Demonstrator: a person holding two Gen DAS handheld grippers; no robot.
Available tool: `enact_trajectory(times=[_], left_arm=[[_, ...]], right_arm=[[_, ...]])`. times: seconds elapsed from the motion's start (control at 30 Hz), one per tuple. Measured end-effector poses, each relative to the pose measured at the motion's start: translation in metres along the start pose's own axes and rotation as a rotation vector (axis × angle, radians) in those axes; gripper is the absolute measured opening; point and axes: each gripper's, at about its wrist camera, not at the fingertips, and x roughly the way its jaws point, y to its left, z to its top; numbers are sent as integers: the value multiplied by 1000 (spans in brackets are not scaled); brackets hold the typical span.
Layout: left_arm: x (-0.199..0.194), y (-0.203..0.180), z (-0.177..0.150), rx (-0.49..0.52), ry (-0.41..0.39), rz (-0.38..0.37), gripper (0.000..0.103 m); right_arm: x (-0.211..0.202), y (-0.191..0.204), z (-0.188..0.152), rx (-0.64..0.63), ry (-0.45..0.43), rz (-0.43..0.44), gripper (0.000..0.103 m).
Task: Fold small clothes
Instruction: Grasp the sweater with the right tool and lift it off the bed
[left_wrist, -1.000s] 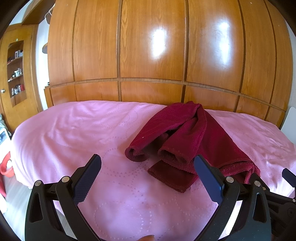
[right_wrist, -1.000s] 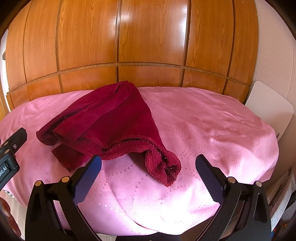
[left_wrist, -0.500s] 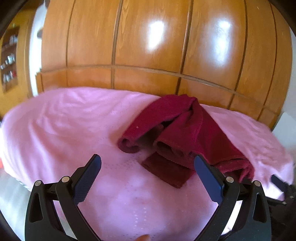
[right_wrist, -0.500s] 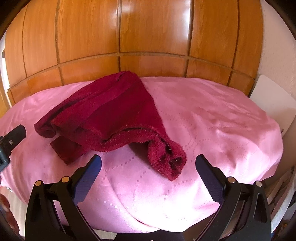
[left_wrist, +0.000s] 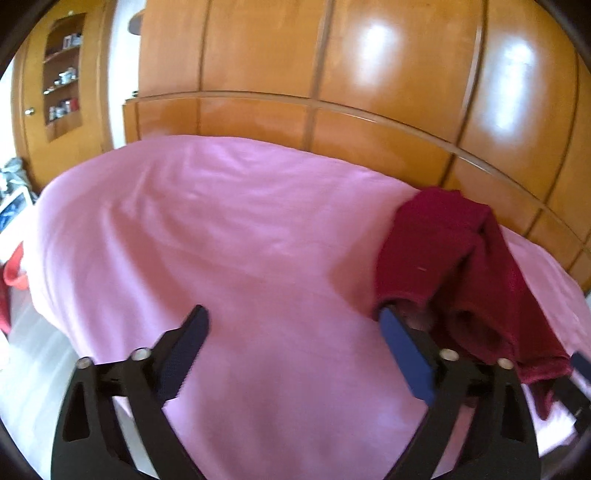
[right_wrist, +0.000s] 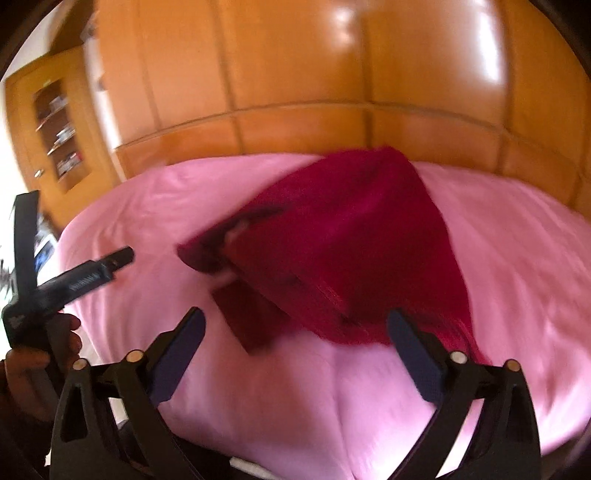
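Note:
A crumpled dark red towel-like garment (left_wrist: 439, 258) lies on the pink bedspread (left_wrist: 229, 236). In the left wrist view it is at the right, and my left gripper (left_wrist: 291, 343) is open and empty, its right finger (left_wrist: 402, 350) close against the garment's near-left edge. In the right wrist view the garment (right_wrist: 351, 236) lies in the middle, blurred by motion. My right gripper (right_wrist: 295, 343) is open and empty, just in front of the garment's near edge. The left gripper also shows at the left of the right wrist view (right_wrist: 77, 280), held in a hand.
A glossy wooden wardrobe wall (left_wrist: 369, 92) stands right behind the bed. A wooden shelf niche (left_wrist: 62, 74) with small items is at the far left. A red object (left_wrist: 13, 275) sits on the floor beside the bed's left edge.
Both grippers swung left and moved closer to the bed. The garment now sits at the right of the left wrist view. The right wrist view is blurred from fast motion. Both stay open.

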Motion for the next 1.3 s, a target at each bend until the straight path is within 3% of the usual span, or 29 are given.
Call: enact_trajectory(times=[0.03,0.07,0.2,0.33,0.47,0.5,0.53,0.57,0.6,0.7,0.8,0.9,0.97,1.07,1.23,1.3], left_arm=[[2,3,1,1,5,9,77],[6,8,1,4,17,16,72],[14,16,2,-1,31,-3,71],[18,19,4,0,31,-29,71],[25,27,4,-27,47,-36,71],[27,29,5,-35,49,-36,71],[29,31,5,-43,54,-34,71],[30,34,5,-49,59,-30,71],[32,33,4,-51,62,-27,71],[35,36,3,-54,76,-21,71],[39,33,2,-37,84,-13,71],[41,29,2,-28,89,-14,71],[43,25,2,-17,97,-23,71],[46,15,4,16,104,-47,71],[47,-4,6,65,117,-112,71],[47,-13,6,86,130,-147,71]], right_arm=[[6,8,8,-32,-8,6,79],[12,16,16,-69,-19,1,76],[44,60,35,-294,-32,-22,76],[89,106,38,-659,-63,-143,79],[137,135,20,-998,-33,-189,79],[148,137,20,-1026,-11,-179,70],[154,136,20,-1033,13,-165,37],[165,135,23,-1027,72,-137,19],[174,131,30,-998,118,-126,10],[164,113,66,-823,100,-56,8],[131,73,120,-593,15,-16,7],[91,-4,177,-318,-86,-37,5],[64,-73,202,-136,-137,-100,5],[34,-177,213,47,-169,-294,3],[-4,-342,194,284,-134,-679,0],[-18,-393,182,374,-117,-775,0]])
